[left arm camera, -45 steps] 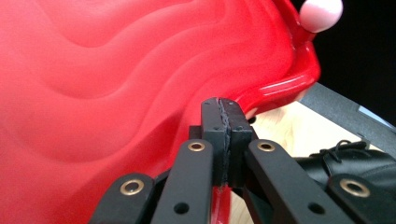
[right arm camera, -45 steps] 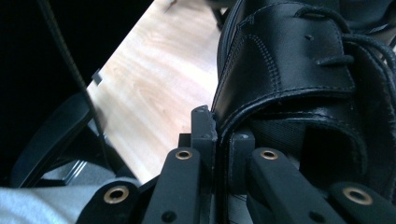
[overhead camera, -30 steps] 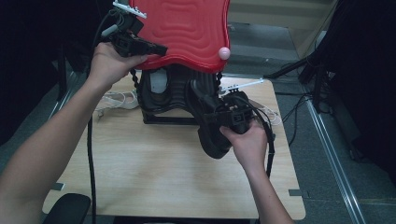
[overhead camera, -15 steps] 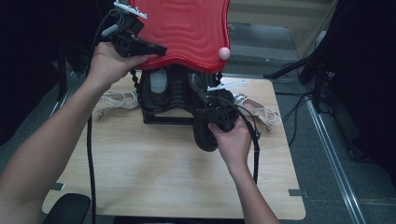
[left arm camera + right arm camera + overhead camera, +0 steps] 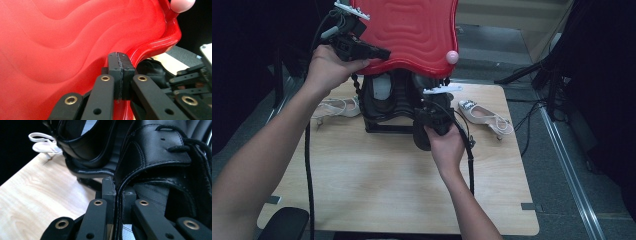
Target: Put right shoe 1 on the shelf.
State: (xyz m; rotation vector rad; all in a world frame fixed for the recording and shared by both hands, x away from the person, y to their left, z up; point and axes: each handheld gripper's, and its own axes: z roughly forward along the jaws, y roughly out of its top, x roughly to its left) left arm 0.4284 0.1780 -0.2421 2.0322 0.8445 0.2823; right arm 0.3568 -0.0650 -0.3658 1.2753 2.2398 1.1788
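I'm looking down on the pale wood-grain counter [image 5: 377,190], and the biggest thing on it is the glossy red plastic lid with a rippled surface [image 5: 412,35], tipped up on edge above a black shoe holder [image 5: 384,125] that sits at the far middle of the counter. My left gripper [image 5: 121,62] has its fingers pinched flat on the lid's lower rim, as far as I can make out from the left gripper view, and that is what props the lid open. Under it stand two black leather lace-up shoes. The nearer one [image 5: 160,157] is the one I'm working, and it sits at the holder's front right, while its partner [image 5: 85,142] is beside it, deeper in. My right gripper [image 5: 115,190] has its fingers closed on the thin collar edge of the nearer shoe, with the leather visibly sandwiched between the pads. I read this as the take-out step: the lid is held clear, the shoe is gripped but not yet free of the holder. The next move calls for drawing the shoe toward me and slightly up, without letting the narrow bite slip off the collar or snagging the laces, while the left hand holds the lid steady. A white strappy sandal [image 5: 484,115] lies to the right of the holder and another [image 5: 334,106] to its left, so I'd set down in the open near side. A small pink round knob [image 5: 452,56] sits on the lid's right corner.
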